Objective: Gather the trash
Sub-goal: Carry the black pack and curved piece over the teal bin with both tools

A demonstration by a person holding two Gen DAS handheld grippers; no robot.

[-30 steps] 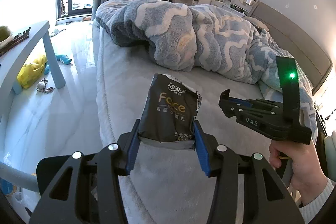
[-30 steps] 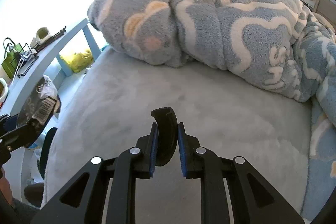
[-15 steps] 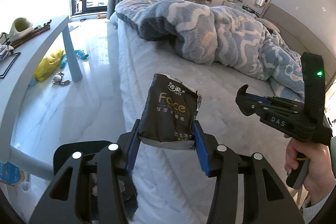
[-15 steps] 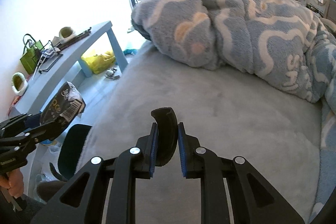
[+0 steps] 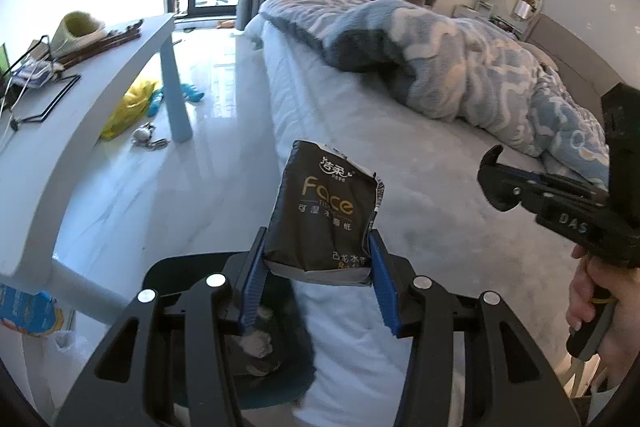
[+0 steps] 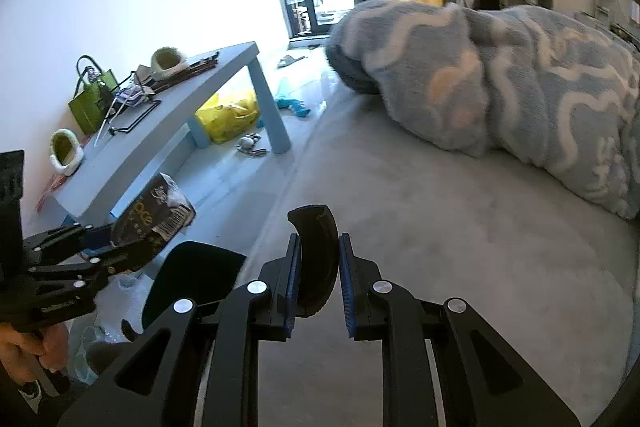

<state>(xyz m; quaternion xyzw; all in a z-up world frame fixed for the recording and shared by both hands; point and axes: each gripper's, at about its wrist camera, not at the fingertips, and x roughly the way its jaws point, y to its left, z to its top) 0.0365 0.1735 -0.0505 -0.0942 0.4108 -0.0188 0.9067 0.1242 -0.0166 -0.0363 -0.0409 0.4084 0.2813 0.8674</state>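
My left gripper [image 5: 316, 291] is shut on a black tissue pack [image 5: 324, 211] printed "Face", held upright above the bed's edge and a dark bin [image 5: 256, 339] with crumpled trash inside. The pack [image 6: 154, 215] and the left gripper [image 6: 96, 239] also show in the right wrist view, over the bin [image 6: 192, 279]. My right gripper [image 6: 318, 287] is shut on a curved black piece [image 6: 318, 259] above the grey bed. In the left wrist view the right gripper [image 5: 496, 183] sits at the right, over the bed.
The grey bed [image 5: 420, 163] carries a rumpled blue-and-white blanket [image 5: 460, 67]. A light blue side table [image 6: 168, 135] with clutter stands left of the bed. A yellow bag [image 5: 128, 107] and small items lie on the shiny floor [image 5: 168, 195] under it.
Both grippers have swung left, away from the bed's middle toward its edge. The tissue pack now hangs over the dark bin beside the bed. Both grips are unchanged.
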